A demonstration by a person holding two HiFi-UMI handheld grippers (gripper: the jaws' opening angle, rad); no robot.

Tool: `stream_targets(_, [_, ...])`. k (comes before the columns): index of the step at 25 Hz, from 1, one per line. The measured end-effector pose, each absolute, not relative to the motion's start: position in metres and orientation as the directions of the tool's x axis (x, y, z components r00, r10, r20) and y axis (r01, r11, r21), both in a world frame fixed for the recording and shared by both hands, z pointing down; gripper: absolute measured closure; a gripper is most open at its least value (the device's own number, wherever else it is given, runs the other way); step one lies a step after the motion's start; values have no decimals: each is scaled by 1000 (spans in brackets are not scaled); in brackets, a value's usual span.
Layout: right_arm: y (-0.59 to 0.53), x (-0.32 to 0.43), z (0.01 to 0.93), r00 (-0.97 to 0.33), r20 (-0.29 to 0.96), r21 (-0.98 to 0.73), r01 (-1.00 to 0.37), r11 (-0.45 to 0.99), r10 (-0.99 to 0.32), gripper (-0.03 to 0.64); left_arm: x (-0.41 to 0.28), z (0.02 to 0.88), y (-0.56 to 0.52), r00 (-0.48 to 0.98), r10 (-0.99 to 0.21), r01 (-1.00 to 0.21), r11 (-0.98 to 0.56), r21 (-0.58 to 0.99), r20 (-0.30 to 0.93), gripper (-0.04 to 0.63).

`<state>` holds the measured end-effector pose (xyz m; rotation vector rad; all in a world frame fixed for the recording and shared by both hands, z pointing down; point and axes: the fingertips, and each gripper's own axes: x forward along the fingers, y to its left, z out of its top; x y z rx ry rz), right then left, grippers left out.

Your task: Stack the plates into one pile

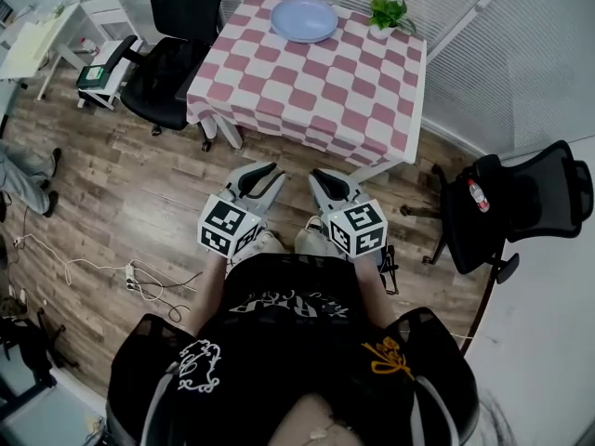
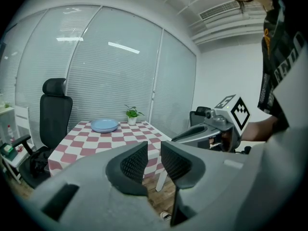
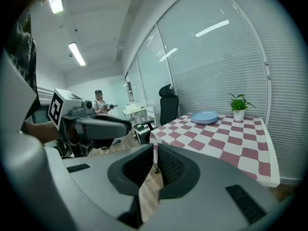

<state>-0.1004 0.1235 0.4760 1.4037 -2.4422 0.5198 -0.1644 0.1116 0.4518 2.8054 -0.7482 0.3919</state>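
The pile of blue plates (image 1: 304, 19) sat at the far side of the desk (image 1: 316, 91), on a red-and-white checked cloth, near a small potted plant (image 1: 386, 12) at the far right corner. It looked like one pile; the number of plates could not be made out. Nothing else was seen on the desk.

The left claw (image 1: 265, 170) was held low in front of the person's body, well short of the desk and over the wooden floor (image 1: 112, 175). Its own view showed the jaws slightly apart with only a narrow gap, and nothing between them.

The right claw (image 1: 321, 177) was held just beside the left one, at about the same height, and pointed the same way. Its own view showed the jaws closed, pads all but meeting, and empty.

Neither claw touched the plates or the desk.

A black office chair (image 1: 172, 59) stood at the left edge of the desk. A second black chair (image 1: 521, 203) stood to the right, apart from the desk. A white power strip (image 1: 132, 275) with its cord lay on the floor to the left.
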Motion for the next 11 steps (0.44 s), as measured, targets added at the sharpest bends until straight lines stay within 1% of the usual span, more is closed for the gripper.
stream_targets(11, [115,-104,479,-494,421,-164,-867,472,-761,583,-171,455,103,830,-460,-519,-844,134,315,500])
